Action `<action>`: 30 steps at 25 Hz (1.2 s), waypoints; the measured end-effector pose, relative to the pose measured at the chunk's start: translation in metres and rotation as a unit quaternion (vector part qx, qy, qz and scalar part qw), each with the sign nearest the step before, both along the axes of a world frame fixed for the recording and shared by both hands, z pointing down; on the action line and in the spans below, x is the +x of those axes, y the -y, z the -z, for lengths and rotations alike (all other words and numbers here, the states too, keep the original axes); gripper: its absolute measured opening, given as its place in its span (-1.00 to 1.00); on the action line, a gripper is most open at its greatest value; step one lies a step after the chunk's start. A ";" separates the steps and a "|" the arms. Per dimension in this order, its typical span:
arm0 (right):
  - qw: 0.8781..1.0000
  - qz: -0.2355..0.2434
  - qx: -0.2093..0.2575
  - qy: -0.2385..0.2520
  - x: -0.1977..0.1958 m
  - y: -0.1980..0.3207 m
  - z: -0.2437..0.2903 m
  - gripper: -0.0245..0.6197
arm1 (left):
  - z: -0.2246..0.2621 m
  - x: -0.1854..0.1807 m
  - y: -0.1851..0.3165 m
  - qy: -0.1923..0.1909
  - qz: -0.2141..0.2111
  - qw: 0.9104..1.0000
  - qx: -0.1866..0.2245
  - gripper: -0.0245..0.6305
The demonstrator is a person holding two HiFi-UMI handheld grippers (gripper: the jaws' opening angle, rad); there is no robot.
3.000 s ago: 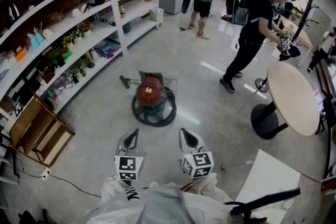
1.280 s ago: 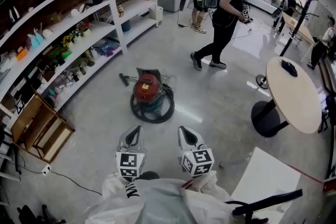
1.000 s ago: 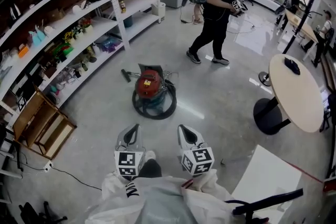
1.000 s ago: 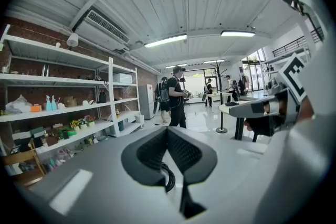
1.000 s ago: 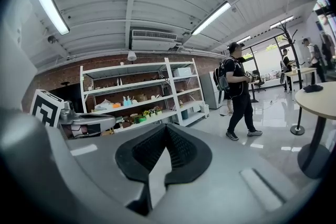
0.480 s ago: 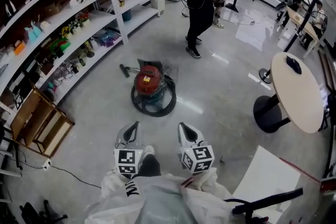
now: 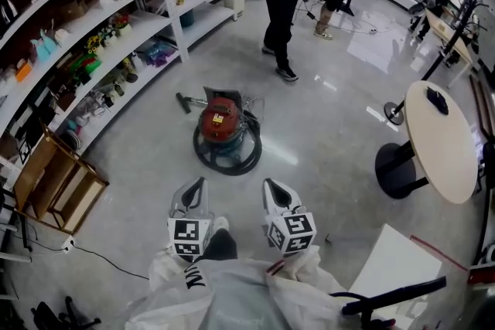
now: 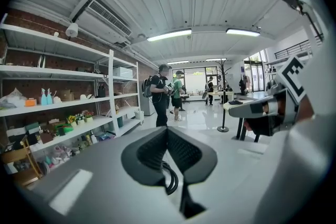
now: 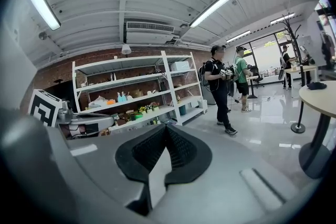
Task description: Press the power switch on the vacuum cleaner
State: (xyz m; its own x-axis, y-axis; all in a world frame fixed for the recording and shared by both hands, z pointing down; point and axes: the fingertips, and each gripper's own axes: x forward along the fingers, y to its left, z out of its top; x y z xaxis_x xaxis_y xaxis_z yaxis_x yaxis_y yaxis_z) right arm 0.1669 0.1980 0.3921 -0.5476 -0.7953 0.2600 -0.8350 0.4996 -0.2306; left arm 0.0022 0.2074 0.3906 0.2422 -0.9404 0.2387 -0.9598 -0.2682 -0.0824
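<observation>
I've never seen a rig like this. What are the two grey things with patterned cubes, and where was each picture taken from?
No robot: a person holds two tools, the left gripper and right gripper, each a two-jaw clamp carrying a marker cube. The wide picture comes from a camera on the person's head, looking down. The other two come from cameras riding on each gripper, looking along its jaws. Both pairs of jaws are closed on nothing. Ahead on the grey floor stands a red round vacuum cleaner with a black hose coiled around it.
</observation>
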 end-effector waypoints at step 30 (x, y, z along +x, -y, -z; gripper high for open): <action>1.000 -0.015 -0.001 -0.017 -0.093 0.133 0.011 -0.92 | 0.002 -0.096 0.139 -0.018 -0.010 1.000 -0.006 -0.93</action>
